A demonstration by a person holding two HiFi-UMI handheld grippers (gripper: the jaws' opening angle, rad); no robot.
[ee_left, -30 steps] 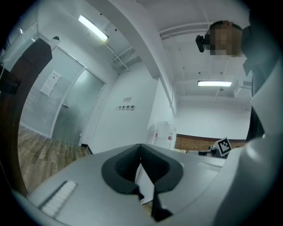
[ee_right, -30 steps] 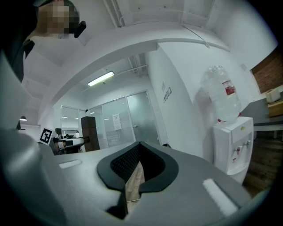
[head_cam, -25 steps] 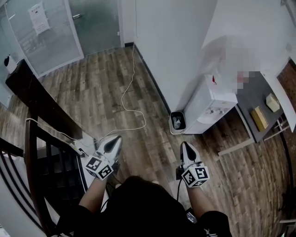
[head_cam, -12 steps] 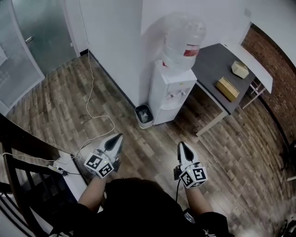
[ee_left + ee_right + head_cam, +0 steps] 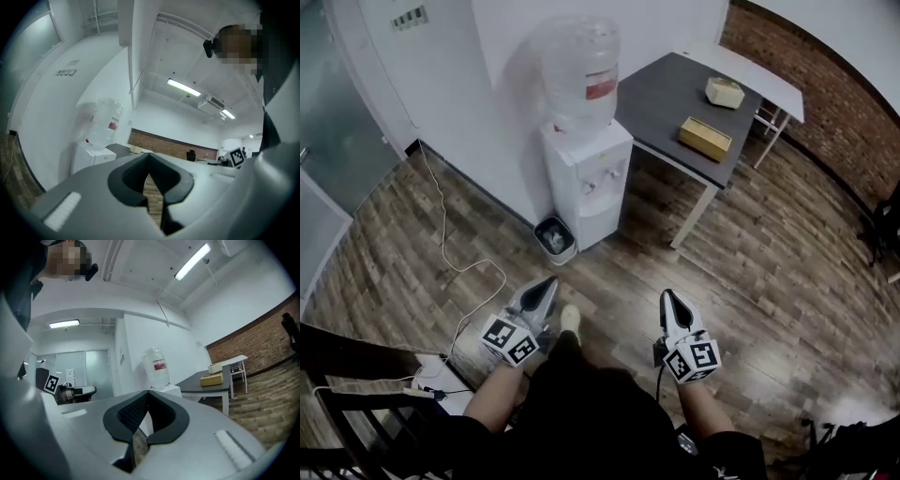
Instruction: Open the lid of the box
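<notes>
A flat tan box [image 5: 706, 139] and a smaller cream box [image 5: 724, 91] lie on a dark grey table [image 5: 661, 98] against the white wall, far ahead of me. Both lids look closed. My left gripper [image 5: 547, 282] and right gripper [image 5: 666, 294] are held level over the wooden floor, well short of the table. Each is shut with nothing between its jaws. The right gripper view shows the tan box [image 5: 211, 379] and the cream box [image 5: 216, 367] on the table [image 5: 201, 386] to the right of its closed tips [image 5: 147, 393]. In the left gripper view the tips [image 5: 149, 155] meet.
A white water dispenser [image 5: 584, 178] with a large bottle [image 5: 576, 70] stands left of the table, a small bin [image 5: 554, 235] at its foot. A white cable [image 5: 455, 239] trails over the floor at left. A brick wall [image 5: 825, 89] runs along the right.
The view has swung round, so the dispenser and the table with the boxes now stand nearer and more central. Both grippers travelled along with it and stayed shut.
</notes>
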